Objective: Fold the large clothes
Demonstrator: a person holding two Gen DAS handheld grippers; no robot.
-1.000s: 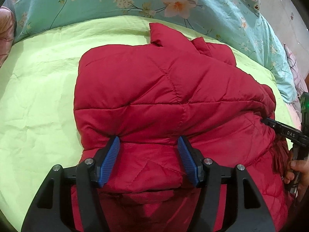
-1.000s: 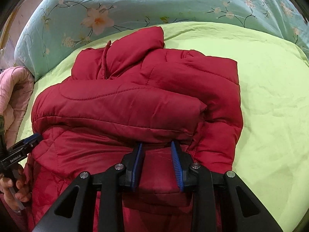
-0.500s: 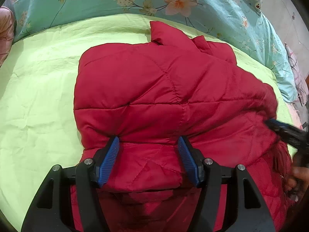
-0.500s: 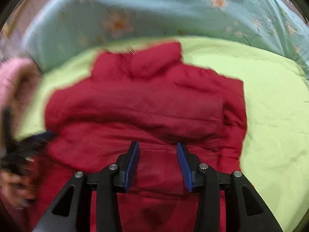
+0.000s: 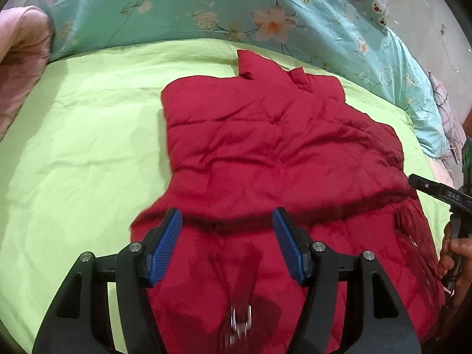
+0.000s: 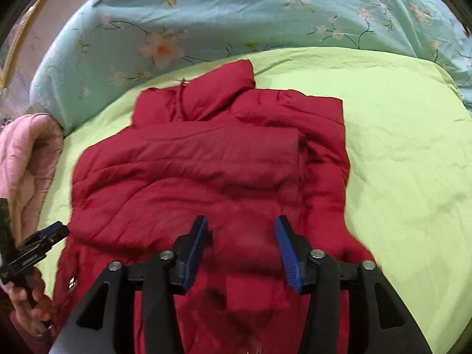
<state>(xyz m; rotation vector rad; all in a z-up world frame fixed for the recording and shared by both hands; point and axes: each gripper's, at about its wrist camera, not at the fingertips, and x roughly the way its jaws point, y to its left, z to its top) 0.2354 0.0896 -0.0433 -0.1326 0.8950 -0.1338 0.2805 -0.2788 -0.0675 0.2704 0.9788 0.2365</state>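
Note:
A red quilted puffer jacket (image 5: 274, 153) lies on the lime green bed sheet (image 5: 73, 153), collar at the far end, a sleeve folded across its front (image 6: 206, 159). My left gripper (image 5: 226, 215) hovers over the jacket's near part with its blue pads wide apart and pressing on nothing. A metal zipper pull (image 5: 240, 321) shows below it. My right gripper (image 6: 241, 221) is over the near hem; its jaws are opening, with only fabric lying beneath them. Each gripper shows at the other view's edge, the right gripper (image 5: 436, 191) and the left gripper (image 6: 38, 244), both hand-held.
A teal floral quilt (image 5: 206, 6) is banked along the far side of the bed. A pink quilted blanket (image 6: 26, 162) is bunched at the jacket's left. Bare green sheet (image 6: 398, 147) stretches to the right of the jacket.
Both grippers have drawn back and up from the jacket, so more of it and the bed shows. The right jaws have spread from nearly shut to wide apart. The jacket lies flatter.

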